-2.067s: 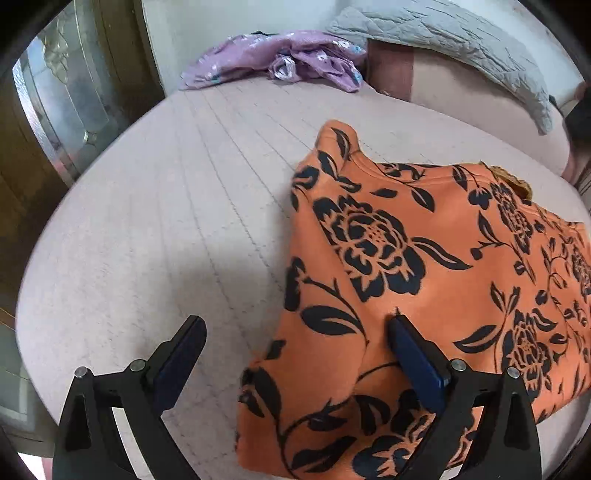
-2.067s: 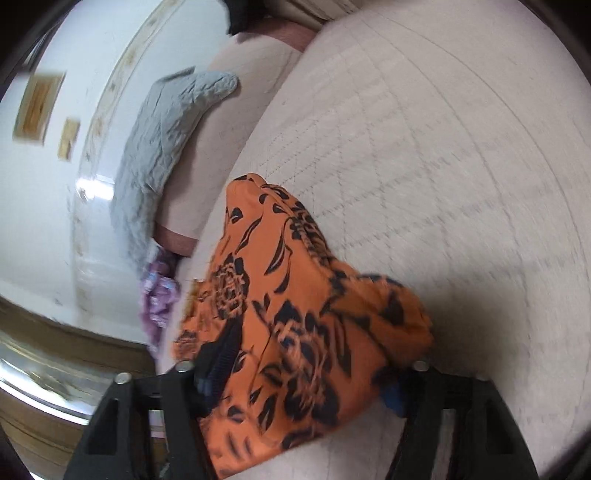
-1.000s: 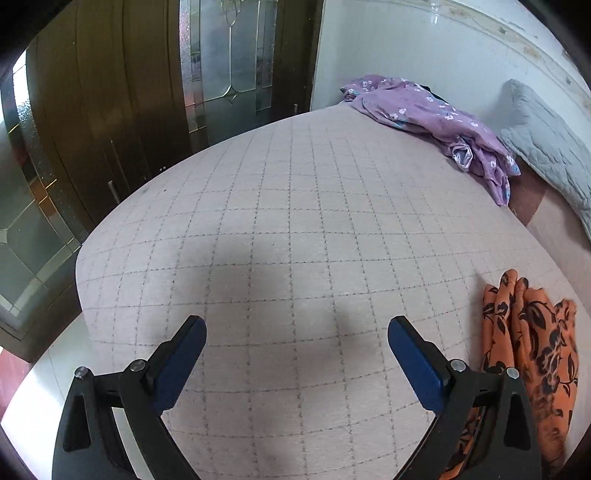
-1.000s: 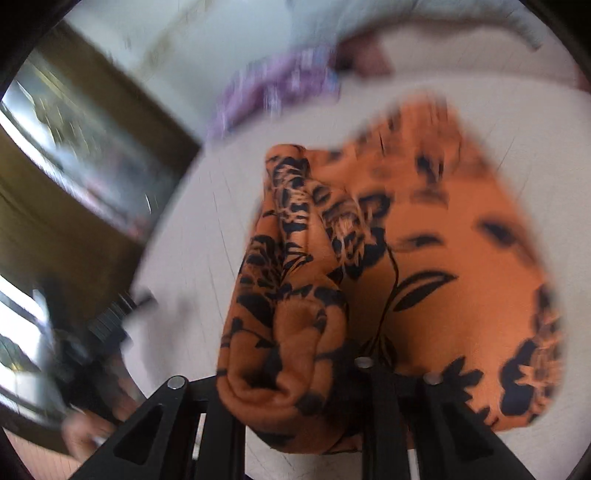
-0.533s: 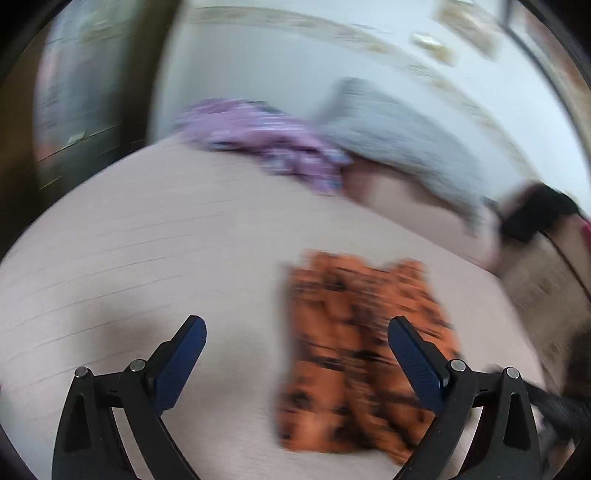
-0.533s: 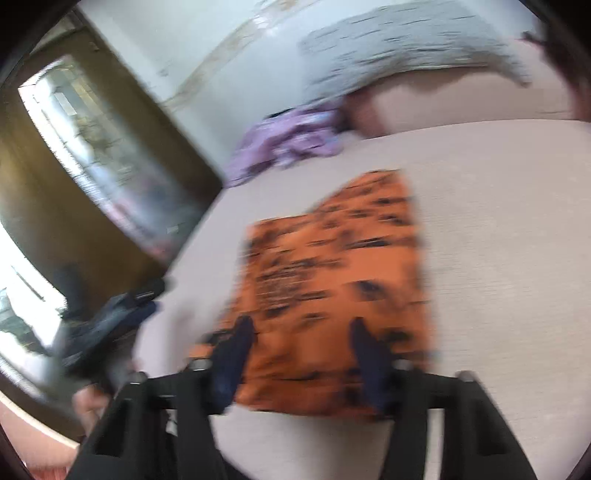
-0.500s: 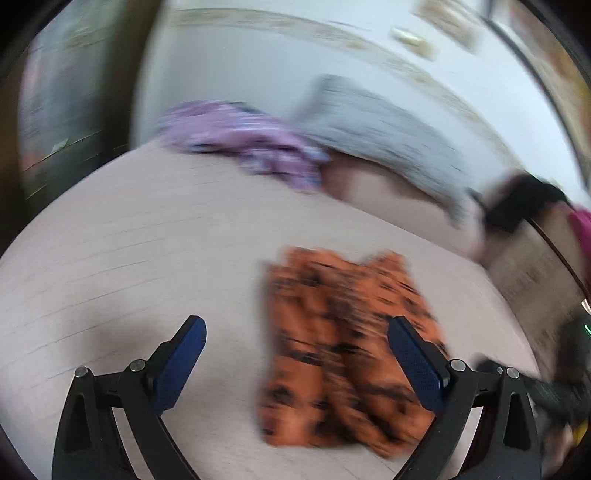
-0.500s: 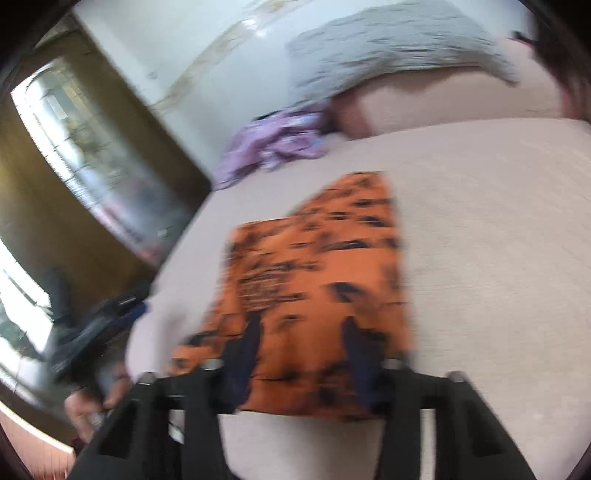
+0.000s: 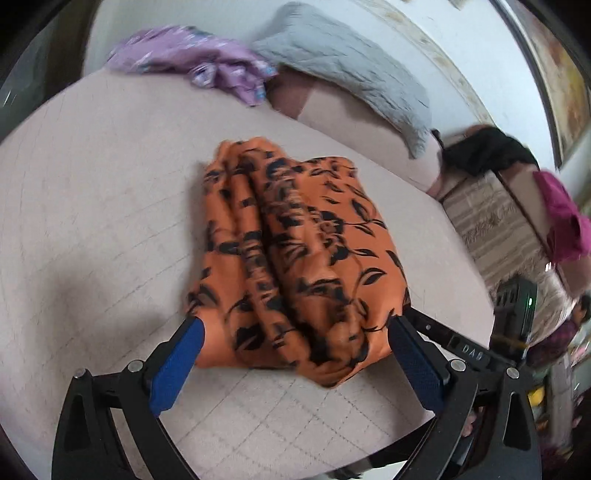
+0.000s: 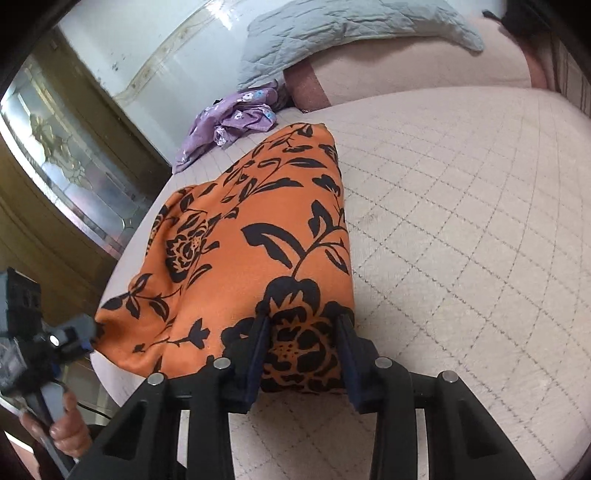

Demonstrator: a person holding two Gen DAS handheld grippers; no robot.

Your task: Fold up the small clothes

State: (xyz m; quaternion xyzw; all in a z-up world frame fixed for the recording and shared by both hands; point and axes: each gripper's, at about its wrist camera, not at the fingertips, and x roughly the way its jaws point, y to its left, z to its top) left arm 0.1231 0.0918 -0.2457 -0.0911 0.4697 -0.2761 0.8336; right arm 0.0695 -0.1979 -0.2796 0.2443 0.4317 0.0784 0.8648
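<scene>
The orange garment [image 9: 295, 258] lies folded and bunched on the bed [image 9: 92, 206], directly ahead of both grippers. Its black flower-and-leaf print shows in both views.

The left gripper [image 9: 295, 354] stands wide, its blue pads [image 9: 177, 365] spread to either side of the garment's near end. The cloth bulges between the fingers and reaches about to both tips, but the pads are not pressed onto it. From this gripper the garment runs forward and slightly left in thick rolls.

The right gripper [image 10: 303, 354] is narrowed onto the near corner of the garment [image 10: 258, 236], with a fold of cloth pinched between its two fingers. The rest of the garment spreads forward and to the left of this gripper, its far end rising to a point. To the right of this gripper lies bare quilted bed [image 10: 461, 221].

Far ahead of both grippers, at the bed's far edge, sits a purple cloth [image 10: 232, 122], with a grey pillow [image 10: 332, 33] beyond it. In the right wrist view the left gripper's body and the hand [image 10: 66, 432] holding it show at the lower left, just beside the garment's left edge.
</scene>
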